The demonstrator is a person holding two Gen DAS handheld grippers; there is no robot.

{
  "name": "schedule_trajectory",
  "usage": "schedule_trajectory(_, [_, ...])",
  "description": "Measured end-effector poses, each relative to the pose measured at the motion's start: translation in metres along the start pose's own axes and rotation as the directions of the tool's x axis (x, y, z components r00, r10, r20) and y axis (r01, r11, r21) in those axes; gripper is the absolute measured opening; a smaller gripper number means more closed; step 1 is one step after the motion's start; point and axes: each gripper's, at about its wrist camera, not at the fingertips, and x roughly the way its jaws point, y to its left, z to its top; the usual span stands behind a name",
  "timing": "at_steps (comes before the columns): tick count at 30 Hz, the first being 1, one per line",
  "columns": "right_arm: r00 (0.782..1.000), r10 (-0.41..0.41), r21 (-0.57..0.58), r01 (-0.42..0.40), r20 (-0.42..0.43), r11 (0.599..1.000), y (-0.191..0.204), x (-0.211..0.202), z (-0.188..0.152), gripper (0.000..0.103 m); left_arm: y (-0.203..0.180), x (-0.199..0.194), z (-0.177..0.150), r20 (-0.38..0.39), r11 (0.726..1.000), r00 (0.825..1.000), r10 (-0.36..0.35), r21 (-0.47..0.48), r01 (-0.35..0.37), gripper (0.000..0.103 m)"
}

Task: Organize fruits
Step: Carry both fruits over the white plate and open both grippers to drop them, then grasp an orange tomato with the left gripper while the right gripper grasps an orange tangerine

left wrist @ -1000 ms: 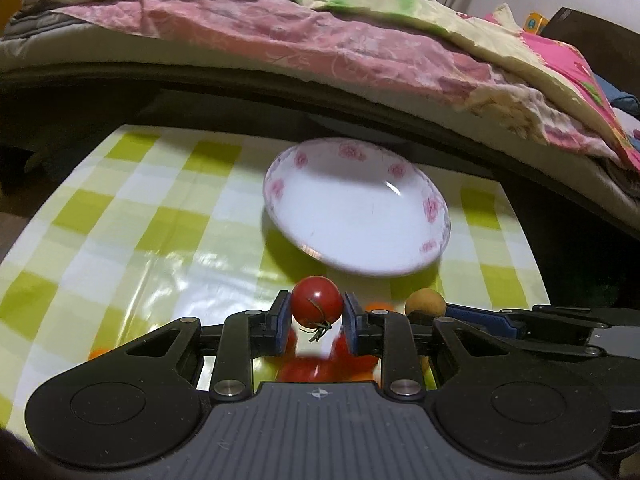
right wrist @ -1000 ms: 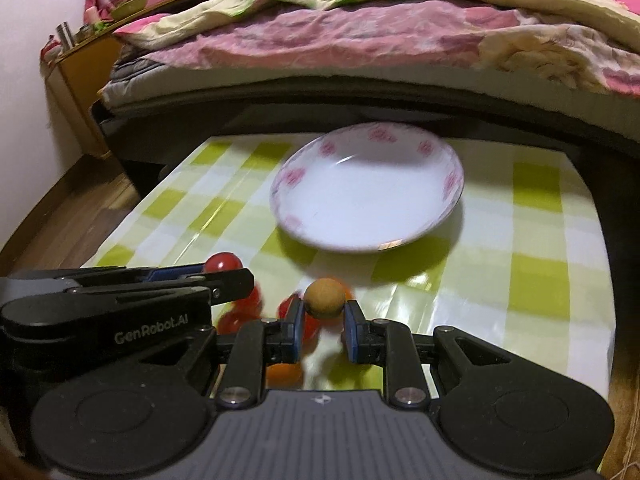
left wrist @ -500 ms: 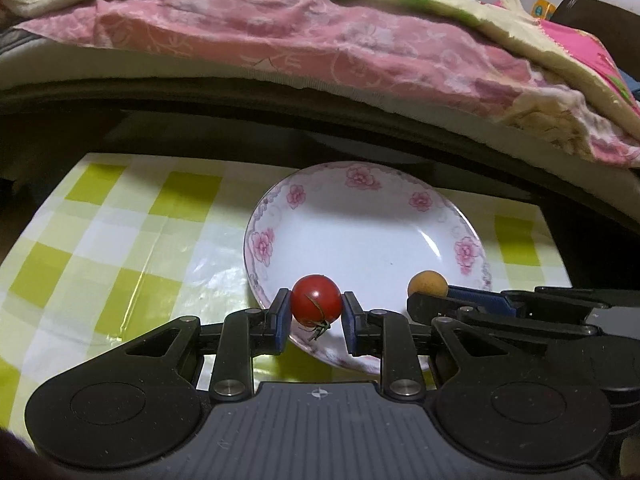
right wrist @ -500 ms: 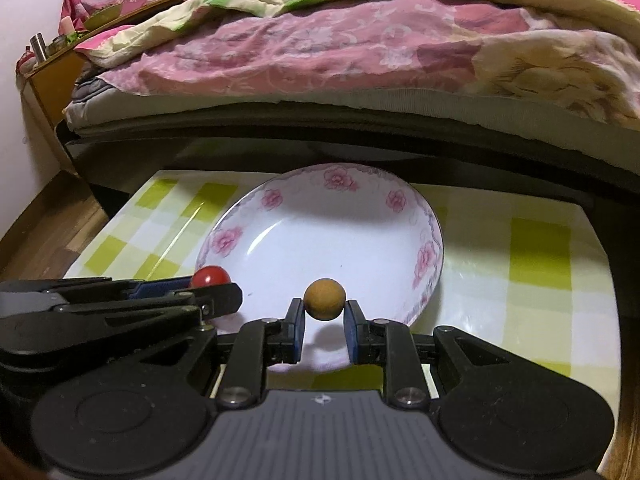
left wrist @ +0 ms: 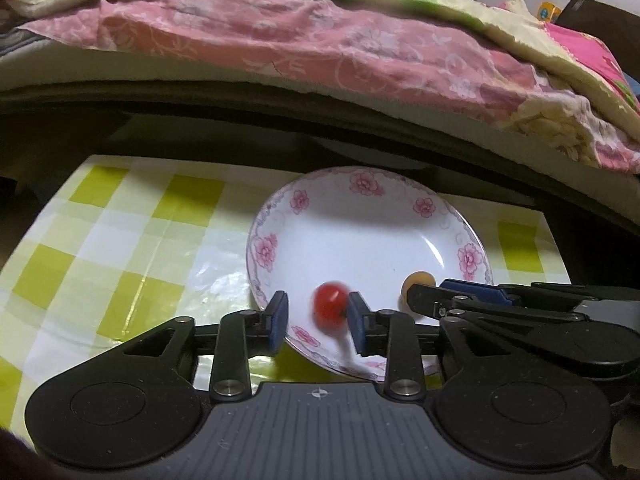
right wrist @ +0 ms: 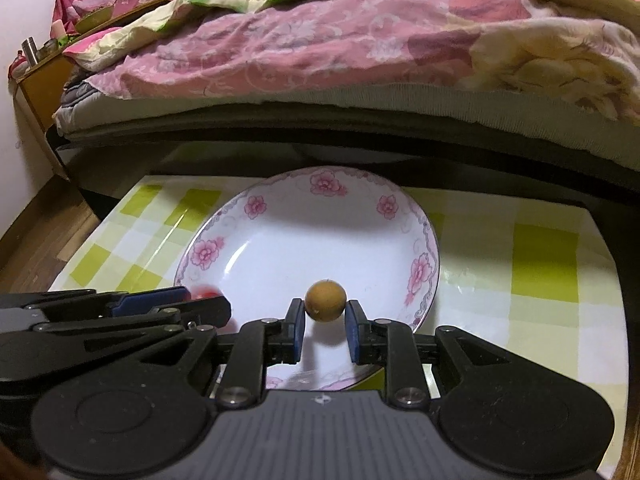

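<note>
Over the near part of the white flower-rimmed plate [left wrist: 276,248], my left gripper [left wrist: 318,318] has its jaws opening. A blurred red cherry tomato [left wrist: 329,307] sits between them, close to the right pad, with a clear gap on its left. In the right wrist view my right gripper [right wrist: 325,324] is shut on a small round brown fruit [right wrist: 325,301] above the plate [right wrist: 420,240]. The two grippers are side by side: the right one [left wrist: 420,294] with its brown fruit [left wrist: 418,281] shows at the right of the left wrist view. A red blur of tomato [right wrist: 204,292] shows by the left gripper [right wrist: 200,303].
The plate lies on a yellow-green checked tablecloth [left wrist: 120,260] covering a low table. Directly behind the table runs a bed with a pink floral quilt [left wrist: 320,40]. A wooden floor [right wrist: 36,232] and a cabinet [right wrist: 40,80] lie to the left.
Both grippers moved forward from the table's near edge to above the plate. The left jaws have since parted and the tomato has slipped down between them. The right grip is unchanged.
</note>
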Motion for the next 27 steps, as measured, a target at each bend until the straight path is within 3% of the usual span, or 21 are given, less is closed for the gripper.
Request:
schedule_trajectory(6, [1.0, 0.004, 0.008, -0.004, 0.015, 1.0, 0.001, -0.008, 0.004, 0.03, 0.005, -0.012, 0.005, 0.02, 1.0, 1.0, -0.01, -0.021, 0.011, 0.051])
schedule_trajectory(27, [1.0, -0.01, 0.007, 0.01, 0.01, 1.0, 0.005, -0.058, -0.01, 0.03, 0.016, -0.061, -0.003, 0.034, 1.0, 0.999, 0.008, -0.024, -0.007, 0.059])
